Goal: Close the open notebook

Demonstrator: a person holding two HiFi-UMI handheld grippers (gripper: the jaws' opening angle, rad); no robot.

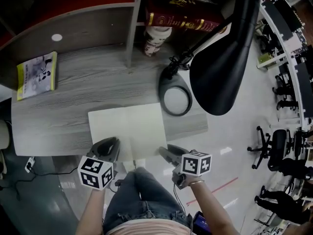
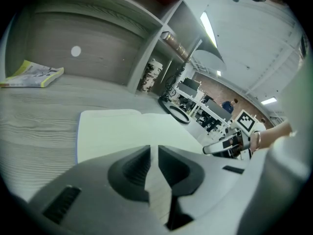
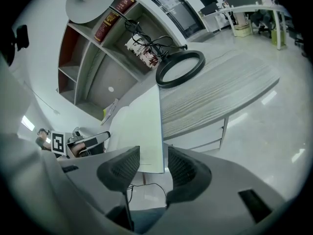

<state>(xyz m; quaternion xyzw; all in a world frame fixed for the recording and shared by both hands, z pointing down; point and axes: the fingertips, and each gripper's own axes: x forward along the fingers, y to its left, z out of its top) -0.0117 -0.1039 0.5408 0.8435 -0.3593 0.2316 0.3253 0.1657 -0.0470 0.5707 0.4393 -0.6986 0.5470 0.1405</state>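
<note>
The notebook [image 1: 128,129] lies open and flat on the bench [image 1: 58,126], just to the near left of the black ring [image 1: 175,98]. Its long axis runs left to right, its spine points away from the person, and its near edge juts past the bench front. Both hands reach in from the near side, angled down. The left tongs [image 2: 153,151], farther left of the ring, show only a slit between the jaws and hold nothing. The right tongs [image 3: 154,163] gape around the notebook's near right corner, with the pads clear of it. Behind the ring, gold lettering on a red book [image 1: 181,19] is too small to read.
</note>
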